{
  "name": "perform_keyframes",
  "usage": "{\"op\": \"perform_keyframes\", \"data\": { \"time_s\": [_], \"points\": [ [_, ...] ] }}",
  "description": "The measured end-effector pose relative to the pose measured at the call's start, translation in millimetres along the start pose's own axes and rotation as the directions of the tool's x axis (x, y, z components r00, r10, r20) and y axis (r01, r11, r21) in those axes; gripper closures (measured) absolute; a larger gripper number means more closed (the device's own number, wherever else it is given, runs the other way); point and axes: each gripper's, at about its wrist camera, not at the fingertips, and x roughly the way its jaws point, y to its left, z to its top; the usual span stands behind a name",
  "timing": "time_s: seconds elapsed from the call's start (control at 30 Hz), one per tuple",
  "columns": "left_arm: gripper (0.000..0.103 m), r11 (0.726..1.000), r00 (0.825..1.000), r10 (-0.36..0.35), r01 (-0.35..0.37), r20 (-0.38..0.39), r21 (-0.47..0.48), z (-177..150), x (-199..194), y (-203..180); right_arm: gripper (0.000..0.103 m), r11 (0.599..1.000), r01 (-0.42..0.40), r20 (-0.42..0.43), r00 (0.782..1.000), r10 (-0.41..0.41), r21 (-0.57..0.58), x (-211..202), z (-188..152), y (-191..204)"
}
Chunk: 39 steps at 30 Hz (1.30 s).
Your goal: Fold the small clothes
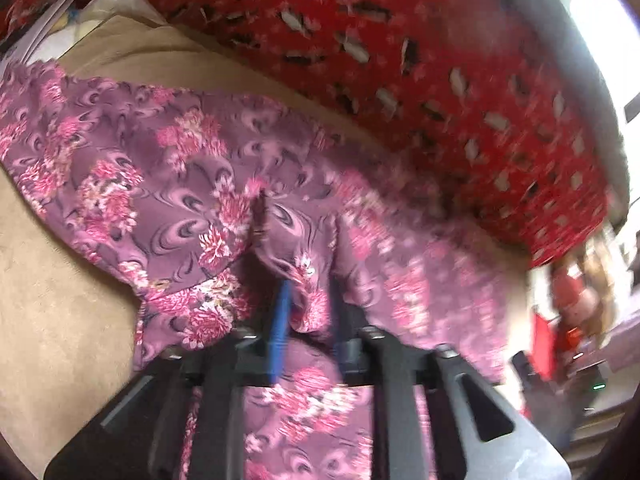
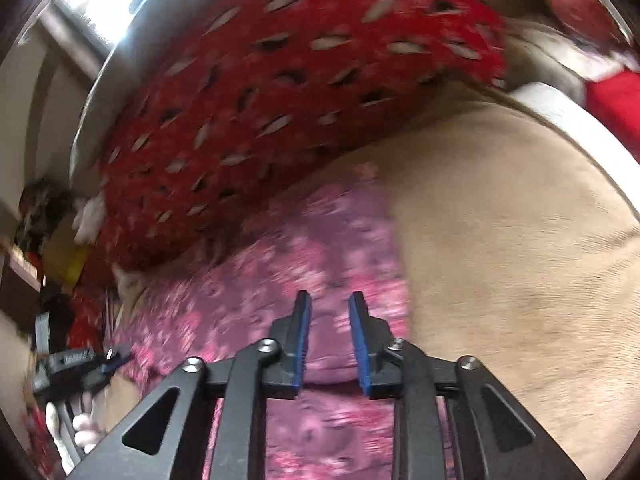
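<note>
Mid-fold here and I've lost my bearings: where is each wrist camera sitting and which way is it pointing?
Left wrist: on the left gripper, angled down at the purple floral garment on the beige cushion; a fold of cloth sits between its blue-padded fingers.
Right wrist: on the right gripper, angled down over the garment's edge; jaws apart, nothing between them. The left gripper and a gloved hand show at lower left.
Shared: garment, cushion, red patterned fabric behind.
</note>
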Motion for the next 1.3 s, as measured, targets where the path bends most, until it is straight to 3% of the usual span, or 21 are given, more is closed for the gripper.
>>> {"op": "perform_keyframes", "data": {
  "time_s": [0.07, 0.1, 0.2, 0.3, 0.37, 0.43, 0.53, 0.63, 0.7, 0.77, 0.83, 0.9, 1.0, 1.1, 1.17, 1.2, 1.3],
  "points": [
    [0.076, 0.999, 0.996, 0.025, -0.027, -0.082, -0.024, -0.5, 23.9, 8.4, 0.076, 0.998, 0.010, -0.045, 0.999, -0.012, -0.055, 13.9, -9.4, 17.5],
    [0.076, 0.999, 0.996, 0.003, -0.008, -0.089, -0.049, -0.5, 27.1, 14.5, 0.076, 0.997, 0.011, -0.075, 0.997, -0.017, -0.080, 22.4, -15.5, 27.3],
    [0.076, 0.994, 0.996, -0.061, 0.054, -0.070, -0.099, 4.3, 11.6, 30.9, 0.076, 0.992, -0.016, -0.119, 0.993, 0.001, -0.127, 39.2, -27.3, 58.7],
    [0.076, 0.992, 0.997, -0.068, 0.063, -0.037, -0.110, 12.9, -8.2, 50.1, 0.076, 0.980, -0.072, -0.131, 0.990, 0.048, -0.184, 52.3, -34.6, 95.2],
    [0.074, 0.989, 0.998, -0.065, 0.064, -0.003, -0.131, 21.3, -25.2, 72.5, 0.076, 0.971, -0.102, -0.147, 0.987, 0.071, -0.218, 68.2, -38.1, 127.1],
    [0.060, 0.986, 0.999, -0.043, 0.047, 0.027, -0.158, 27.0, -39.3, 96.6, 0.076, 0.964, -0.136, -0.169, 0.981, 0.098, -0.229, 84.0, -41.6, 153.1],
    [0.058, 0.968, 0.997, 0.011, 0.007, 0.074, -0.250, 43.0, -54.8, 148.4, 0.075, 0.960, -0.190, -0.216, 0.966, 0.145, -0.204, 111.4, -55.3, 184.4],
    [0.058, 0.923, 0.993, 0.057, -0.014, 0.099, -0.386, 58.2, -68.9, 214.6, 0.060, 0.957, -0.209, -0.292, 0.945, 0.145, -0.201, 142.3, -75.0, 198.9],
    [0.058, 0.880, 0.986, 0.108, -0.037, 0.124, -0.473, 69.5, -78.7, 257.5, 0.056, 0.938, -0.186, -0.199, 0.971, 0.131, -0.292, 143.6, -93.1, 203.9],
    [0.058, 0.833, 0.980, 0.141, -0.041, 0.139, -0.552, 77.5, -85.5, 295.1, 0.055, 0.912, -0.171, -0.133, 0.983, 0.129, -0.372, 138.8, -107.0, 208.5],
    [0.058, 0.785, 0.979, 0.141, -0.018, 0.150, -0.619, 84.3, -83.8, 322.6, 0.053, 0.912, -0.174, -0.139, 0.982, 0.130, -0.371, 138.0, -106.9, 208.8],
    [0.058, 0.748, 0.981, 0.098, 0.038, 0.167, -0.663, 88.5, -74.2, 342.6, 0.053, 0.914, -0.195, -0.141, 0.978, 0.154, -0.355, 136.4, -105.4, 204.1],
    [0.057, 0.735, 0.984, 0.064, 0.066, 0.167, -0.674, 95.1, -53.7, 351.3, 0.050, 0.914, -0.208, -0.138, 0.976, 0.169, -0.349, 135.8, -105.4, 202.6],
    [0.049, 0.721, 0.970, 0.058, 0.122, 0.234, -0.682, 94.9, -52.1, 351.3, 0.049, 0.911, -0.222, -0.139, 0.973, 0.184, -0.346, 136.4, -104.7, 204.7],
    [0.088, 0.733, 0.967, 0.037, 0.145, 0.252, -0.664, 100.3, -50.5, 345.2, 0.049, 0.912, -0.232, -0.140, 0.971, 0.195, -0.338, 136.6, -105.0, 204.1],
    [0.100, 0.747, 0.970, 0.018, 0.147, 0.242, -0.648, 103.6, -49.7, 342.1, 0.049, 0.912, -0.236, -0.140, 0.970, 0.200, -0.334, 137.2, -104.7, 204.1],
    [0.100, 0.784, 0.960, 0.054, 0.129, 0.274, -0.607, 107.0, -67.3, 325.3, 0.048, 0.913, -0.247, -0.143, 0.967, 0.210, -0.325, 137.9, -104.0, 203.6]
  ]
}}
